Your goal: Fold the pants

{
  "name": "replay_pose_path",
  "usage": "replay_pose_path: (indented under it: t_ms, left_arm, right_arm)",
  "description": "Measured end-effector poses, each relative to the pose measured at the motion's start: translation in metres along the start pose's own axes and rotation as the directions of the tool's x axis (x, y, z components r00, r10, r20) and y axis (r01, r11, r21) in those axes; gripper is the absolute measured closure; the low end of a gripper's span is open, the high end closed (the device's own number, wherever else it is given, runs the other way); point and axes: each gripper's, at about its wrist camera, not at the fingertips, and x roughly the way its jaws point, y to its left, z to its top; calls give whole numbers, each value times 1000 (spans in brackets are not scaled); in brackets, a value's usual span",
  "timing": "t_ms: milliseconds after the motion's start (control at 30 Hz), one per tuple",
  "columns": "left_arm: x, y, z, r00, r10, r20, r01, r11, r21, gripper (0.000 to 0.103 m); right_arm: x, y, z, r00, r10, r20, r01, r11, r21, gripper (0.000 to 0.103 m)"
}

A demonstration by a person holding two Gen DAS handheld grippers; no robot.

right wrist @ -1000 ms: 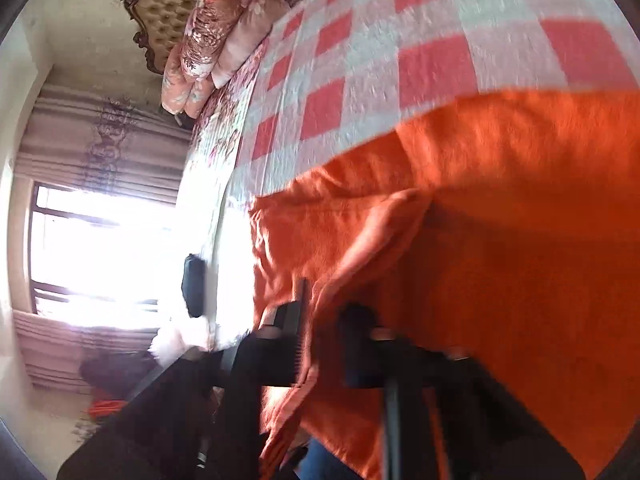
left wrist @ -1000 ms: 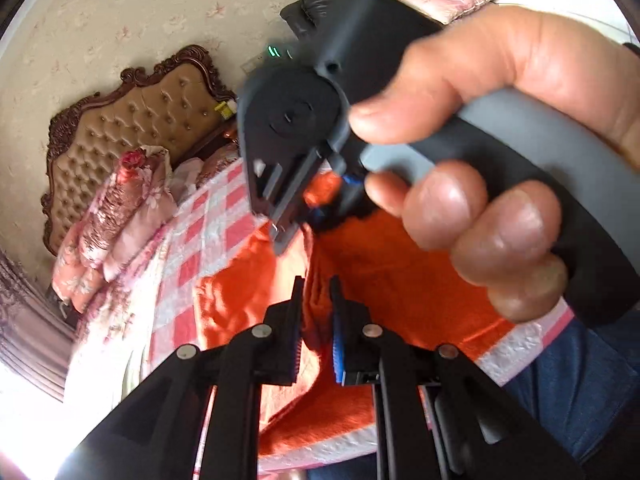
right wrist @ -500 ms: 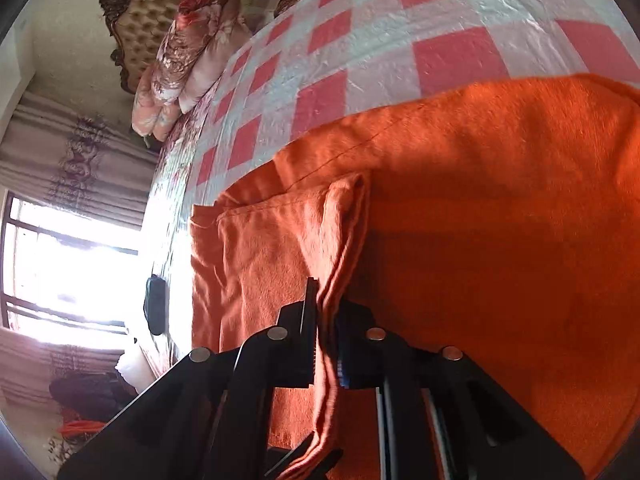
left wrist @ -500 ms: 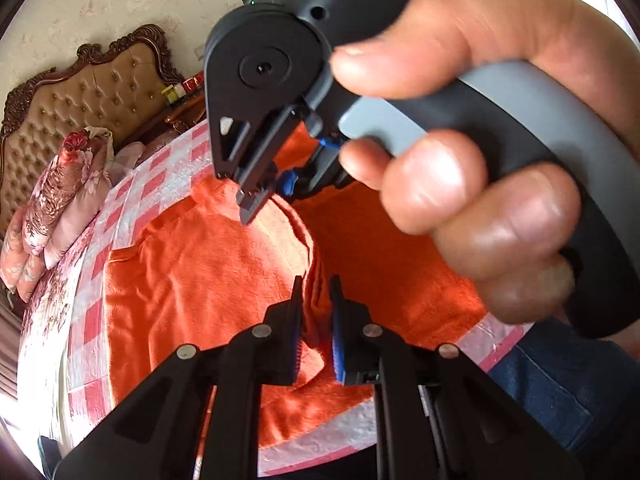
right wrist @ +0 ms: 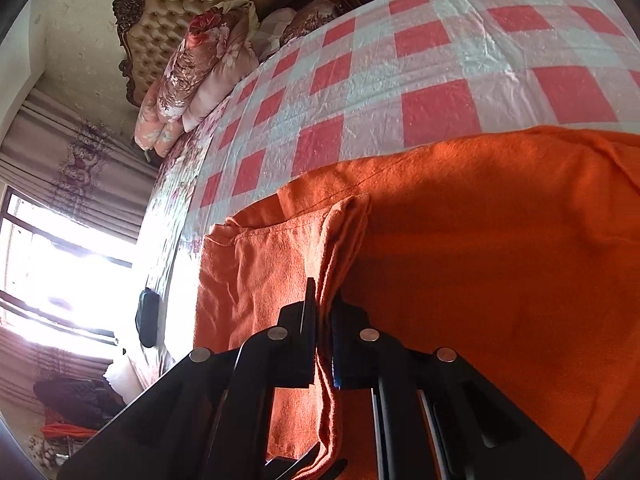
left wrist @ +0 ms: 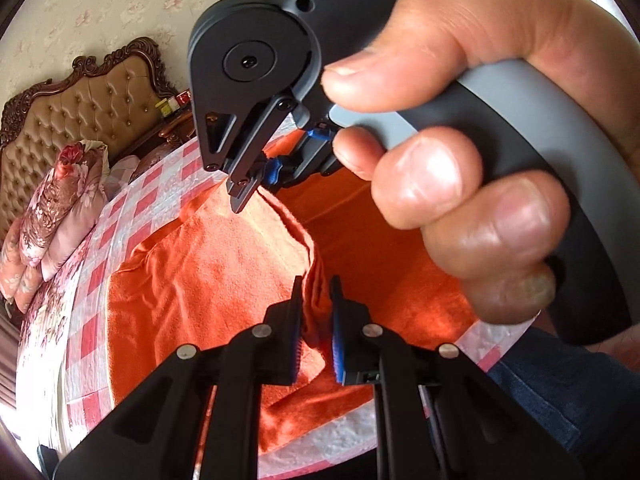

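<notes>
Since a second ago both of my grippers have carried the fold further across the bed, and more of the orange terry-cloth pants (right wrist: pixel 500 260) now lies flat on the red-and-white checked bedspread (right wrist: pixel 400 64).

My left gripper (left wrist: pixel 316 320) has its jaws nearly together, pinching a raised ridge of the orange cloth between the black pad and the blue one. From the left wrist view, the ridge runs from that pinch up to my right gripper (left wrist: pixel 260 184), whose jaws are also closed on the same fold. My right hand (left wrist: pixel 480 152) wraps the grey handle, thumb on top, fingers curled under.

From the right wrist view, the right gripper (right wrist: pixel 324 332) clamps a bunched vertical pleat of the pants; cloth hangs down between the fingers and past them. To the left of the pleat a folded layer lies over the rest, its edge near the bed's side. The broad part spreads to the right, partly in shadow.

At the head of the bed stand a tufted tan headboard with carved dark wood frame (right wrist: pixel 180 12) and floral pink pillows (right wrist: pixel 192 72). A bright window with striped curtains (right wrist: pixel 60 248) fills the left side.
</notes>
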Motion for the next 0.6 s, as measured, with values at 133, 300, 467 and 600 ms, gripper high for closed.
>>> replay_pose_path:
  t_ms: [133,300,467,600]
  left_arm:
    - [1,-4,3,1000,-11,10,11,1000,5,91]
    - [11,-4,1,998,-54,-15,54,998,-18,87]
    - [7,4,-3,992,-122,-3,122,990,-70,68]
    - [-15,34,-16,995,-94,43,100,981,-168,51]
  right_arm:
    - [-6,-8,-1,1000,-20,12,20,1000,8,96]
    - [-2,-22,-4,998,-60,-5,60,998,22,96]
    - [3,-20,-9,992,-123,-9,123,992,1,95]
    - [-4,-9,-11,975,-221,27,222,973,-60,90]
